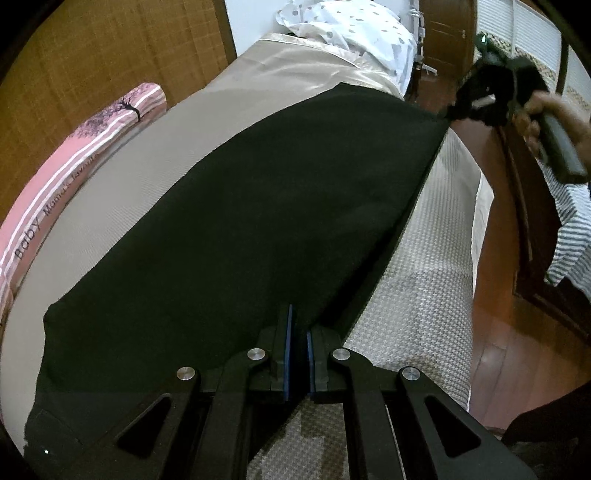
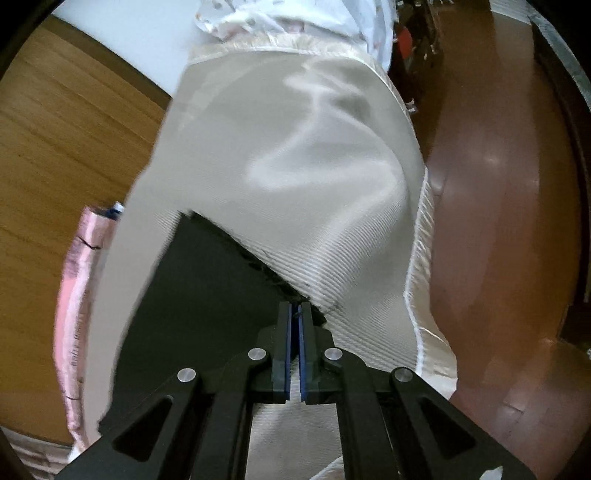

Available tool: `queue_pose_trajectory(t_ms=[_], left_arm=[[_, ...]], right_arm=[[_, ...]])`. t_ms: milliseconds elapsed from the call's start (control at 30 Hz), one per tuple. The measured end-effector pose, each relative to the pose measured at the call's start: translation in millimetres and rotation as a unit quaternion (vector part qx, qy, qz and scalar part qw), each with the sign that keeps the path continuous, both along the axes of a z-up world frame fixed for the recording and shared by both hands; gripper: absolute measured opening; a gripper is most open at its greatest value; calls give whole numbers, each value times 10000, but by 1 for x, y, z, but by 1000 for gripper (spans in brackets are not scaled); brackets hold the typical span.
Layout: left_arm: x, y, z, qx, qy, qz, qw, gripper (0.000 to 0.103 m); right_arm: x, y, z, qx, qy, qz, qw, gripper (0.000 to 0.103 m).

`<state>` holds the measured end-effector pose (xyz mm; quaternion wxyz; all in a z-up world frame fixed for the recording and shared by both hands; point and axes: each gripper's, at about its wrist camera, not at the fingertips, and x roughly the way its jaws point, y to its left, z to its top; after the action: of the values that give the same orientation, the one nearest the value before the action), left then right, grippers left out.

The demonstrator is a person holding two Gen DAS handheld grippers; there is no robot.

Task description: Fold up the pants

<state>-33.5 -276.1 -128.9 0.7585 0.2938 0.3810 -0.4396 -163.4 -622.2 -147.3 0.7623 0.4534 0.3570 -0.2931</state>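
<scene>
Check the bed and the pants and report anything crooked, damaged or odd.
Nothing stands out. The black pants lie smooth on the beige bed cover, their near edge pinched by the left gripper and the right gripper.

A bedroom in a home. Fills the middle of the left wrist view: a bed (image 1: 424, 258) under a beige woven cover. At the top centre, a white dotted pillow (image 1: 351, 33) on satin bedding. Along the left edge, a pink striped bolster (image 1: 66, 158) printed with "Baby". Behind it, upper left, woven wood panelling (image 1: 92, 55). Lower right, glossy red-brown wooden floor (image 1: 517, 350); top right, a wooden door (image 1: 447, 33).
</scene>
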Motion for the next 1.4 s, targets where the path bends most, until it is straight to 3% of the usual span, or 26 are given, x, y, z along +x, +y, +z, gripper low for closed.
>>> queue_pose_trajectory(t_ms=[133, 267, 400, 533, 633, 733, 867, 1133, 1233, 1333, 1400], left_arm=[[13, 4, 3, -139, 392, 120, 9991, 20], [24, 14, 8, -341, 682, 322, 9966, 43], [37, 39, 28, -994, 1254, 519, 9858, 48], [54, 74, 52, -1395, 1110, 968, 9792, 51], [76, 116, 67, -1475, 807, 1605, 9726, 51], [97, 164, 75, -1471, 564, 2258, 9614, 51], [113, 230, 74, -1227, 182, 3025, 9450, 51], [117, 321, 47, -760, 80, 3950, 9155, 51], [109, 337, 36, -862, 241, 3872, 9177, 51], [100, 333, 29, -783, 98, 3799, 9217, 51], [100, 332, 25, -742, 81, 3811, 9215, 51]], right_arm=[[10, 1, 1, -114, 158, 113, 9997, 9], [12, 5, 14, -139, 208, 163, 9996, 34], [11, 17, 44, -497, 136, 169, 9985, 34], [33, 45, 78, -708, -133, 605, 9956, 34], [71, 81, 96, -770, -365, 1282, 9881, 34], [123, 127, 102, -637, -531, 2211, 9717, 34], [198, 202, 98, -580, -536, 3399, 9371, 34], [295, 327, 68, -228, -272, 4943, 8686, 34], [319, 363, 58, -181, -143, 5303, 8475, 34], [334, 390, 43, -9, 29, 5618, 8273, 44], [342, 402, 36, -98, 170, 5717, 8202, 46]])
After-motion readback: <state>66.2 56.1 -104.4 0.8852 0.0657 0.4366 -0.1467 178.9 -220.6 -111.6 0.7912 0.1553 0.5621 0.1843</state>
